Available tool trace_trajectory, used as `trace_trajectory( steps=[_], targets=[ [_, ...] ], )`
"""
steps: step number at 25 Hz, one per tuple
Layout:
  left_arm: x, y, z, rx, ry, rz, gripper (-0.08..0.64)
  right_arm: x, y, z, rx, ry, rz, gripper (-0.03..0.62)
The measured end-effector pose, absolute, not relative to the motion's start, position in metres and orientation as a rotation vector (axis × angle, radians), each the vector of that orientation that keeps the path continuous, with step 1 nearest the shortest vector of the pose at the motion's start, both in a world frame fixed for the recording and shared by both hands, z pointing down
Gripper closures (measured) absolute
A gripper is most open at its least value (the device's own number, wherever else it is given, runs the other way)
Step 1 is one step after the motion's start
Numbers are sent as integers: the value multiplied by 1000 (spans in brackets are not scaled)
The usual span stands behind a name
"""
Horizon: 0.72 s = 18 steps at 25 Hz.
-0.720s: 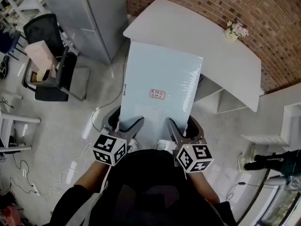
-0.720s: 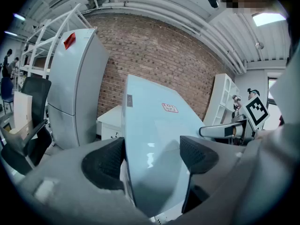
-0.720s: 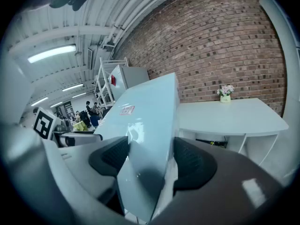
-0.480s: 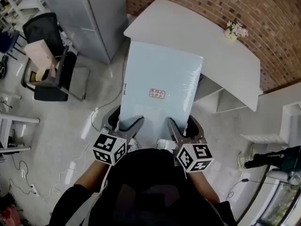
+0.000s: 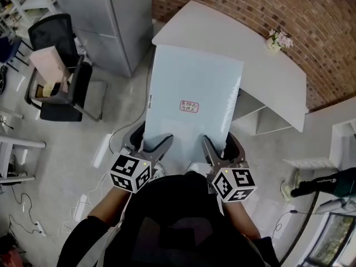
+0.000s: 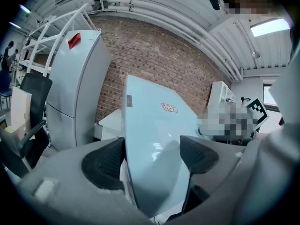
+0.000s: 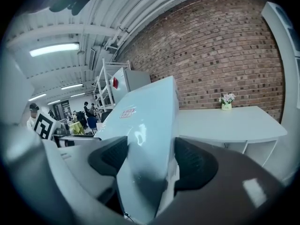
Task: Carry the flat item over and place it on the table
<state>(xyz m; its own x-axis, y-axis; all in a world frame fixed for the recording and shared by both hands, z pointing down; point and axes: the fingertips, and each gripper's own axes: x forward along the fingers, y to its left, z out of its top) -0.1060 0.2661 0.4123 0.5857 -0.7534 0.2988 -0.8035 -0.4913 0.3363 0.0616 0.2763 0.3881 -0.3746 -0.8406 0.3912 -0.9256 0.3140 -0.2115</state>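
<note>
A flat pale-blue box with a small red-printed label is held out level in front of me, above the floor. My left gripper is shut on its near left edge and my right gripper on its near right edge. In the left gripper view the box fills the gap between both pads of the gripper. The right gripper view shows the same box pressed between the pads of that gripper. The box's far edge overlaps the near edge of the white table ahead.
A small flower pot stands on the table's far right by the brick wall. A grey cabinet is at the left of the table. A black chair with a cardboard box stands far left. Cables lie on the floor; a person's shoe is at right.
The view has shifted a little toward the table, and the box still rides in both grippers. The shoe at the right edge has moved slightly.
</note>
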Motion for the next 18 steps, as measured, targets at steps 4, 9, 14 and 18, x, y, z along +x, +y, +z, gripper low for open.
trace_trajectory(
  steps=[4, 9, 14, 18],
  targets=[
    [-118, 260, 409, 2392, -1250, 147, 174, 49, 271, 384, 1631, -2376, 581, 273],
    [-118, 246, 409, 2387, -1265, 156, 175, 50, 255, 386, 1620, -2379, 593, 273],
    [-117, 219, 416, 2370, -1287, 195, 175, 52, 225, 398, 1599, -2384, 640, 273],
    [-115, 190, 423, 2345, -1302, 229, 175, 54, 194, 409, 1575, -2388, 682, 273]
  ],
)
